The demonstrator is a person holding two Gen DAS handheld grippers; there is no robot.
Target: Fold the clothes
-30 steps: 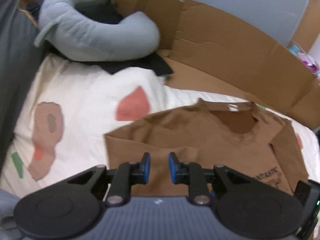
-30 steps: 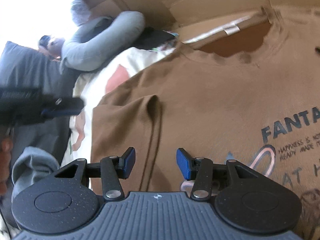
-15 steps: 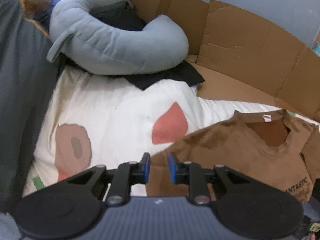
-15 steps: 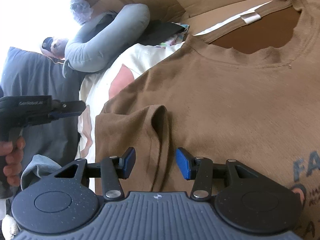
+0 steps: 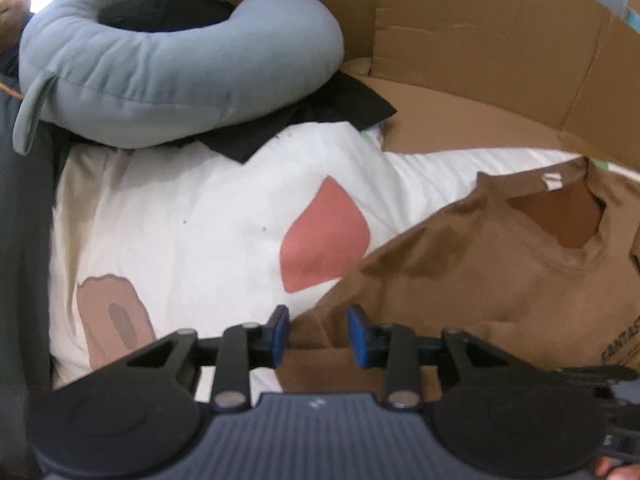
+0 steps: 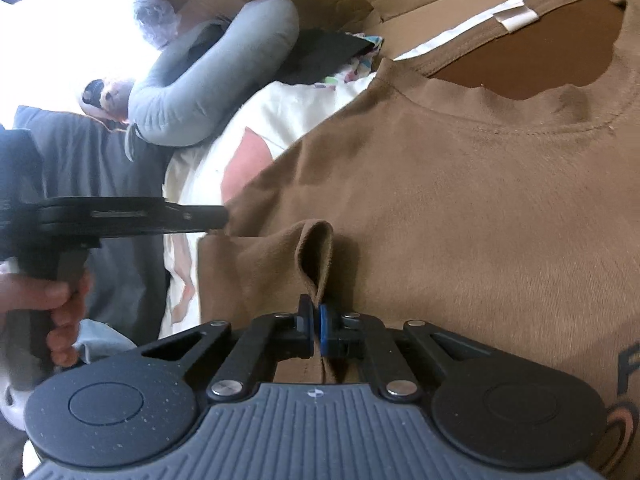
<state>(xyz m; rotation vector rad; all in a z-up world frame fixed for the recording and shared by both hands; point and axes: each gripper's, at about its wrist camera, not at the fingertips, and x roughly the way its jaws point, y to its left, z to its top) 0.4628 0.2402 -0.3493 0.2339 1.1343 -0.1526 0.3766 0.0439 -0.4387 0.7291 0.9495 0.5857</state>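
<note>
Brown T-shirt (image 6: 460, 208), sleeve fold pinched

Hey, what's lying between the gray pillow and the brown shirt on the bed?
Left wrist view: black cloth under the gray pillow, then bare white sheet with a red patch reaching the brown shirt.

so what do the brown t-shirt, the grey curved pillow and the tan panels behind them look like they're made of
Brown t-shirt: soft matte knit, probably cotton; it puckers into a limp ridge where pinched, and the collar is ribbed with stitching.
Grey curved pillow: stuffed fabric, matte, with sewn seams and plump rounded bulges.
Tan panels: corrugated cardboard, judging by dull brown faces, sharp fold creases and raw cut edges.
</note>
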